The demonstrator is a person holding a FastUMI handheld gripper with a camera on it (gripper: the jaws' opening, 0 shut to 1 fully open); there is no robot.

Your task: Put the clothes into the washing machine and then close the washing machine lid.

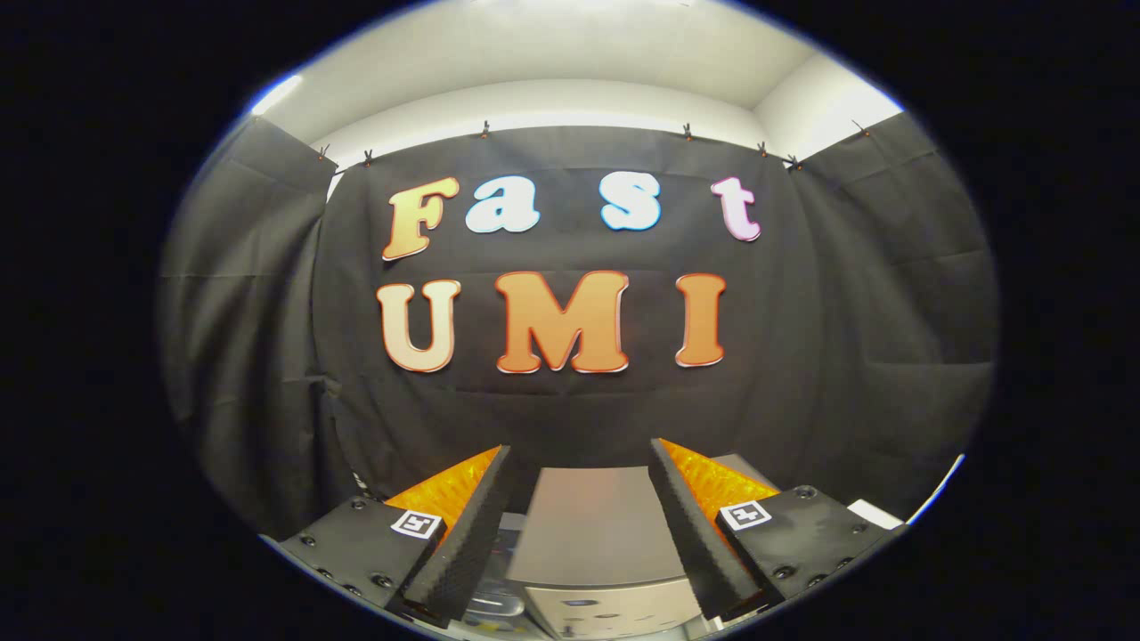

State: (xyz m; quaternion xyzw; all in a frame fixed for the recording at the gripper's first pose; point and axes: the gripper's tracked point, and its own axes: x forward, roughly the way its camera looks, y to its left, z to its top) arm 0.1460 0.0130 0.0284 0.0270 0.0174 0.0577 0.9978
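A view along the tongs (pixel 579 463), whose two fingers are spread wide apart with nothing held between them. In the gap between the fingers, below and just ahead, sits the washing machine (pixel 592 534), a pale grey box seen from above; its flat lid (pixel 595 512) looks to be lying closed (the near front edge carries small markings, too small to make out). Beyond it hangs the booth's black cloth wall (pixel 846 312), clipped up beneath a white ceiling (pixel 579 53).

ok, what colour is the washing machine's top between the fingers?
Plain silver-grey, shown in the gripper view: the boxy metal washing machine sits between the open fingers.
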